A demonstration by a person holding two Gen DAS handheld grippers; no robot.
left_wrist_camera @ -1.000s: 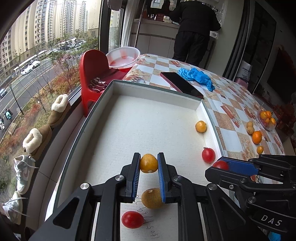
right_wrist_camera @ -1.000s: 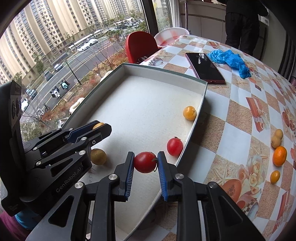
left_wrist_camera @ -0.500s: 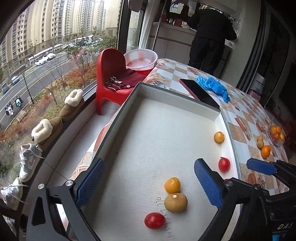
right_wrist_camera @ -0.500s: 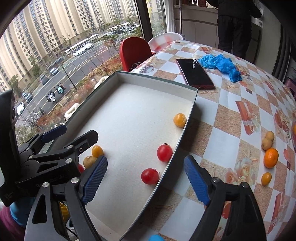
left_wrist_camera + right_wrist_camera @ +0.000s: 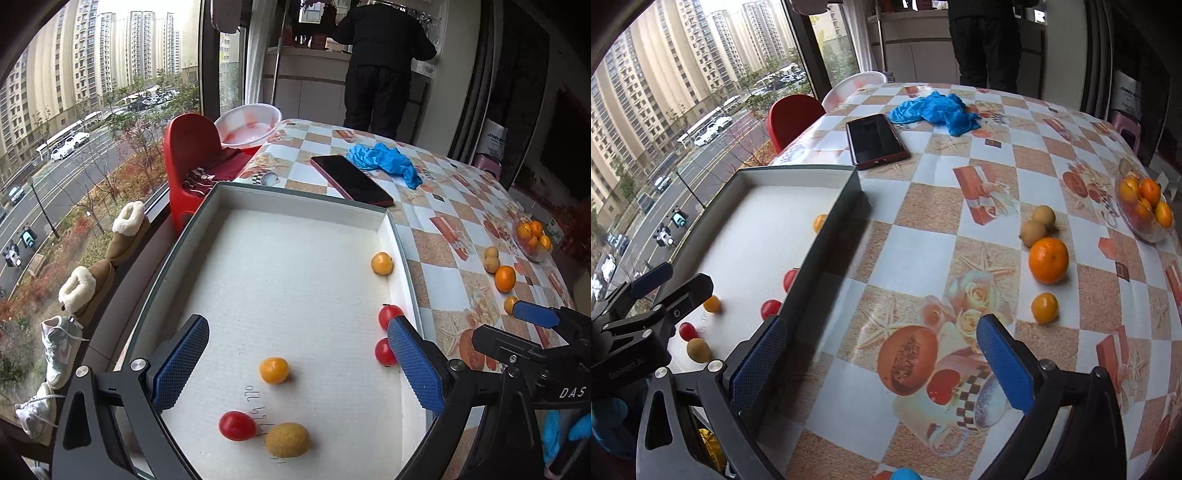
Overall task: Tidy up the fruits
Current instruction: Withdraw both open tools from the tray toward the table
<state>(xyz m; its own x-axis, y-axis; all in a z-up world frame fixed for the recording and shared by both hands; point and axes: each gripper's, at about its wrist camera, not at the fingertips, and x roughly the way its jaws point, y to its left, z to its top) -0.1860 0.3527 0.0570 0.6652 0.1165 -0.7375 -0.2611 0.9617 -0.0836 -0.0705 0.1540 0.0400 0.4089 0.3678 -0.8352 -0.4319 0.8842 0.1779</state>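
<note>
Since half a second ago, right claw (image 5: 881,362) has swung from over the tray onto the checkered surface (image 5: 923,214); left claw (image 5: 297,363) sits slightly nearer the tray floor. Both claws spread wide, each holding nothing.

Left view: between the left claw's blue pads, lower centre, a small orange fruit (image 5: 273,370). Below it, bottom centre, a red tomato (image 5: 237,425) just beside a tan fruit (image 5: 287,439). Against the right pad, two red tomatoes (image 5: 388,315) (image 5: 384,351) near the tray wall (image 5: 404,273). Another orange fruit (image 5: 382,263) lies higher, centre right, by the same wall.

Right view: right claw over bare surface, tray at left of frame. Outside the tray, centre right: small yellow-orange fruit (image 5: 1044,307), a mandarin (image 5: 1048,260), two tan fruits (image 5: 1038,225) touching. Fruit bowl (image 5: 1143,212) at right edge. Phone (image 5: 875,140) and blue gloves (image 5: 934,110) upper centre.
</note>
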